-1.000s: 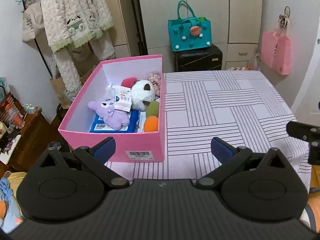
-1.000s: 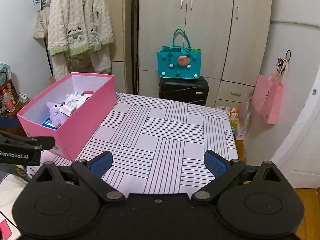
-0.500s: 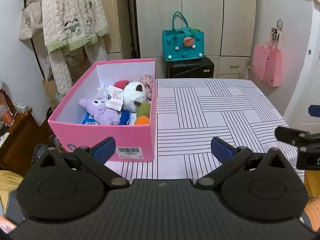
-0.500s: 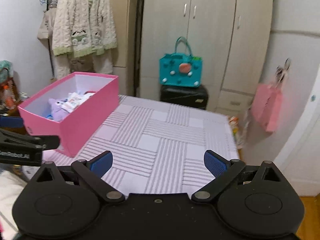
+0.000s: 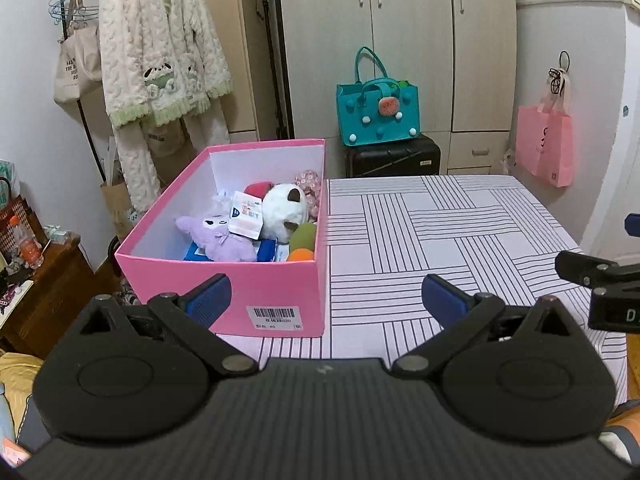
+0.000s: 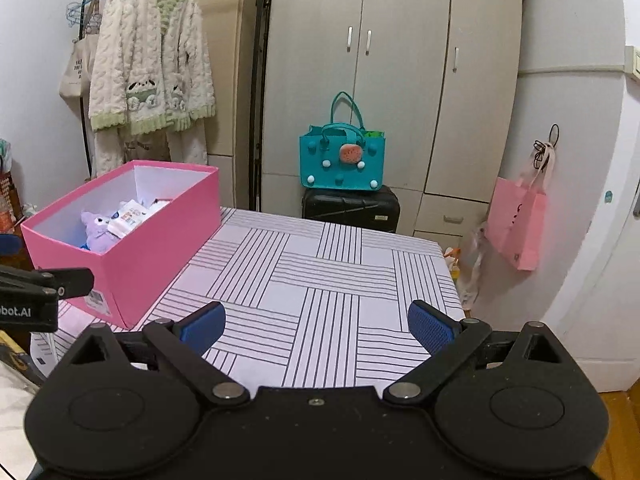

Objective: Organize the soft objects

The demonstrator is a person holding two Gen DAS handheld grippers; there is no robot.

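Observation:
A pink box (image 5: 276,282) stands at the left side of the striped table (image 5: 440,232). It holds several soft toys: a purple plush (image 5: 218,238), a white plush (image 5: 286,210), a green and orange one (image 5: 301,242). My left gripper (image 5: 326,300) is open and empty, near the table's front edge, right in front of the box. My right gripper (image 6: 316,326) is open and empty over the table's front, right of the box (image 6: 160,228). The purple plush (image 6: 98,230) also shows in the right wrist view.
A teal bag (image 5: 378,114) sits on a black suitcase (image 5: 394,156) behind the table. A pink bag (image 5: 546,146) hangs at the right wall. A fluffy robe (image 5: 160,60) hangs at the back left. A wooden cabinet (image 5: 44,284) stands left of the table.
Both grippers have pulled back and risen away from the table; the box looks farther off. Both stay open and empty. Nothing on the table has moved.

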